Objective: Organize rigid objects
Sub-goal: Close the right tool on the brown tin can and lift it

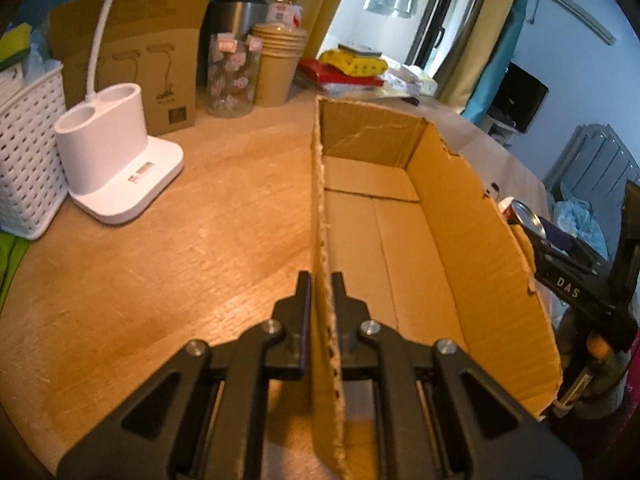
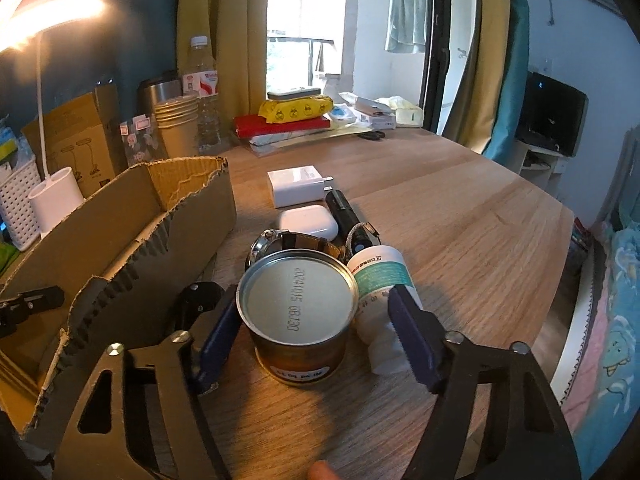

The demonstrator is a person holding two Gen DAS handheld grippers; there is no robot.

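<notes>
Nearest to us, our left claw (image 1: 321, 280) is clamped shut on the near side wall of the cardboard box (image 1: 472, 216), one finger outside the wall and one inside. The box sits open-topped on the wooden counter (image 1: 200, 240), and we see nothing in the part of its floor that shows.

Our right claw (image 2: 312, 320) stands partly open around one tin can (image 2: 298, 312), which stands upright on the counter just right of the box. The left pad looks to touch the can's side; the right pad stands clear of it, so nothing is gripped. The right pad rests close against one white pill bottle (image 2: 380, 276) that lies on its side just right of the can, crowding that finger.

Behind the can we count one wristwatch (image 2: 280, 242), one white earbud case (image 2: 306, 220), one black flashlight (image 2: 348, 216) and one white charger (image 2: 296, 186), packed close together in a row running away from us.

On the left, beyond the box, stand one white desk lamp (image 1: 116, 152), lit, and one white lattice basket (image 1: 28, 152). Further back are one flat lamp carton (image 1: 132, 48), one decorated glass jar (image 1: 230, 76), a stack of paper cups (image 1: 278, 64), one steel tumbler (image 1: 236, 14) and one water bottle (image 2: 202, 92). At the far edge lies one yellow wipes pack (image 2: 296, 110) on a red book (image 2: 280, 124).
</notes>
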